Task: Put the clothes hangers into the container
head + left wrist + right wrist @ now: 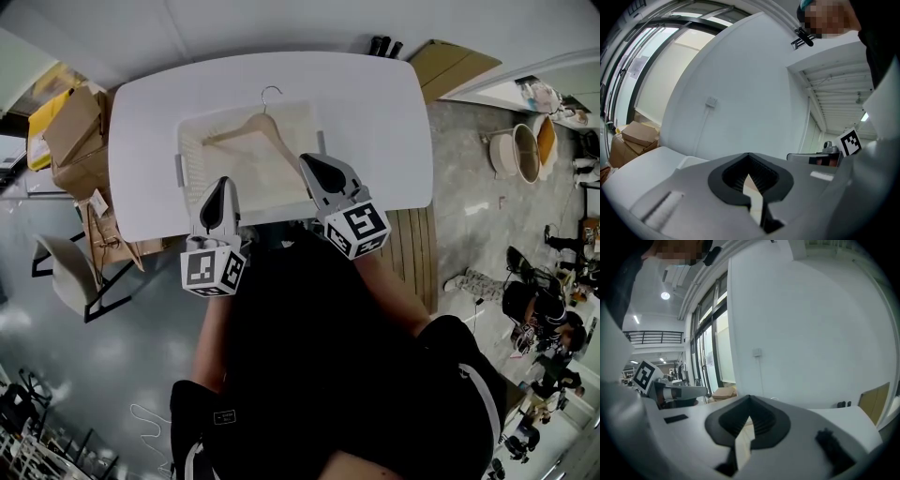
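**Hanger in the container, both claws empty**

Hanger [258, 131]: 1 wooden one lies flat in the white container [192, 127] on the table [375, 103], shoulders spread across the floor of it. Its metal hook points to the far side and seems to reach over the far rim. I can make out no other hanger on the table.

The left gripper [222, 183] and right gripper [309, 161] hang over the container's near edge. Each has its 2 jaws pressed together with nothing between them.

The placing looks done, so the step in hand is probably drawing clear. To do it well, lift both grippers straight up and back, away from the near rim, so that neither knocks the container. If the hook does overhang, a light push on the wooden bar with closed jaws should slide the hanger fully inside.
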Demonstrator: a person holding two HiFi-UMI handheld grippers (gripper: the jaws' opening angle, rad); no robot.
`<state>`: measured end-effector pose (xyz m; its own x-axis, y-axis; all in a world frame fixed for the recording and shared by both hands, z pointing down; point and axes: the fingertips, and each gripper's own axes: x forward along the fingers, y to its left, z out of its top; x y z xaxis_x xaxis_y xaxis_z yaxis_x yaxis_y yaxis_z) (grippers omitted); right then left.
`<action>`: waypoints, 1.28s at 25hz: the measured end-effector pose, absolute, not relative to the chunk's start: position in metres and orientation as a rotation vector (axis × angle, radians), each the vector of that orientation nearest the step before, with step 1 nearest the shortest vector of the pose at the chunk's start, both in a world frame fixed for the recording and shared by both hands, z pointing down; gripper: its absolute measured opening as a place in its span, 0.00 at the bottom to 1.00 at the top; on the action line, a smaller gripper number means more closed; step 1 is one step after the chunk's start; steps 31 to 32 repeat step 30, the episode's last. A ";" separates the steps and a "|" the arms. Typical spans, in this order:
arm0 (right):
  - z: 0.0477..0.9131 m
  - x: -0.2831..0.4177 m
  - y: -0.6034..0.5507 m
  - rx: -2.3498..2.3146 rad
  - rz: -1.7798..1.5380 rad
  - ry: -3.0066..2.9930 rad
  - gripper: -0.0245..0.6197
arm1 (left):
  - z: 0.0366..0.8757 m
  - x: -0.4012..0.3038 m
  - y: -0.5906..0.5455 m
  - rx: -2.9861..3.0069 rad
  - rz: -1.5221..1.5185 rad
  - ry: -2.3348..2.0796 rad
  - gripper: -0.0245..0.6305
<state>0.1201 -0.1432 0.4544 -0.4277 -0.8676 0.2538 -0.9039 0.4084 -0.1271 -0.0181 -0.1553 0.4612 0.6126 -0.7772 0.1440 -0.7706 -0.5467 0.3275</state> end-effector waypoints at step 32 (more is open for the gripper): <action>0.457 0.115 -0.145 1.573 0.362 -2.498 0.06 | 0.462 -0.020 -0.157 2.485 -0.028 -1.235 0.04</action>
